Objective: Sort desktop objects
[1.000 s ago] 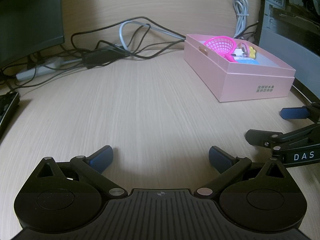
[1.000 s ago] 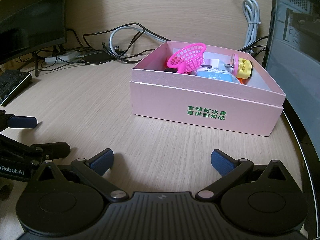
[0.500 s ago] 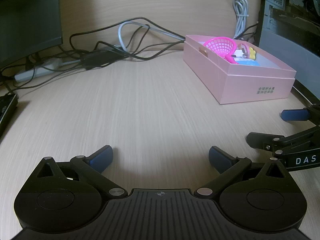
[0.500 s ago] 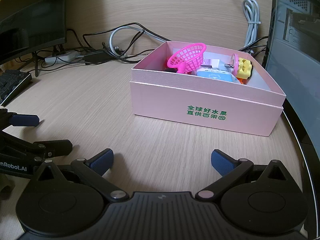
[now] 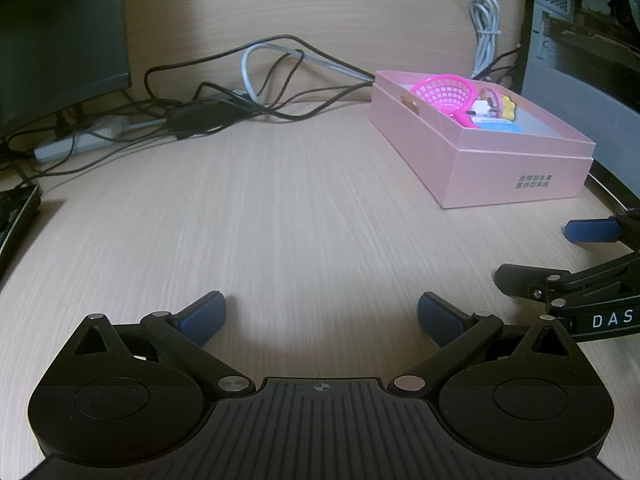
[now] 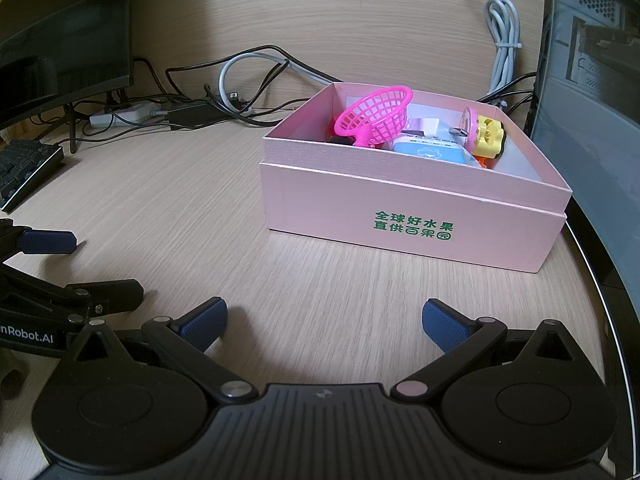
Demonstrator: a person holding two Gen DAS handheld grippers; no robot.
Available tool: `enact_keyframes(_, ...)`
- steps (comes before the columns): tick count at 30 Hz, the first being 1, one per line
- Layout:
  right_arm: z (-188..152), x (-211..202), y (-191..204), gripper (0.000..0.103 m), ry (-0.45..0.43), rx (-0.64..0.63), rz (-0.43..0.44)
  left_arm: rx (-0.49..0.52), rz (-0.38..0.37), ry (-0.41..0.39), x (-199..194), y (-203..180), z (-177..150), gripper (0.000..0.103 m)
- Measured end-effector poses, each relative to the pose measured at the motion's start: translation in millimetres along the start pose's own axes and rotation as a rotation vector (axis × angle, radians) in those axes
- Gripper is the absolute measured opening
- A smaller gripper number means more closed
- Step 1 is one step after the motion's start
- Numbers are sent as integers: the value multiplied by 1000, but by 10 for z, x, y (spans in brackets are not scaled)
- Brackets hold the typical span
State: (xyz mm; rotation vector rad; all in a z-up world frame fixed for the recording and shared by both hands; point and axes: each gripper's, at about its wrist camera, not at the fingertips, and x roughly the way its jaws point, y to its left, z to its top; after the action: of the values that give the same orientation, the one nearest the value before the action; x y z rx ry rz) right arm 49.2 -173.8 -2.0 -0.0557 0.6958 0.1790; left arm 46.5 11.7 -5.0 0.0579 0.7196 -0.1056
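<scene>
Two tongs hang low over the wooden surface [image 5: 304, 216], and little has changed since a second ago. Largest on it is the pink box [image 6: 412, 216] at the right rear, just beside the computer case [image 6: 592, 92]; it has not moved. In the left wrist view it has slid slightly right and down, so that camera has shifted a touch. Inside the box lie the pink basket [image 6: 378, 118], a light blue packet [image 6: 430, 153] and a yellow toy [image 6: 489, 137], all as before. Cables [image 5: 256, 92] trail behind, near the monitor [image 5: 60, 36]. The left tongs [image 5: 320, 318] are spread wide and hold nothing; the right tongs [image 6: 325, 324] are likewise wide and empty, side by side with the left
</scene>
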Motion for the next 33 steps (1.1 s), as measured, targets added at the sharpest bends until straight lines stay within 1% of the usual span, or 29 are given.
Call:
enact_keyframes(19,-4,2,0,103,0,0,0,-3,1,7,-12,0,9,103)
enact_keyframes(26,-4,2,0,103,0,0,0,-6,0,15,-90,-31,-48,103)
enact_keyframes(33,-4,2,0,103,0,0,0,-8,6,8,-86,-41,-61,103)
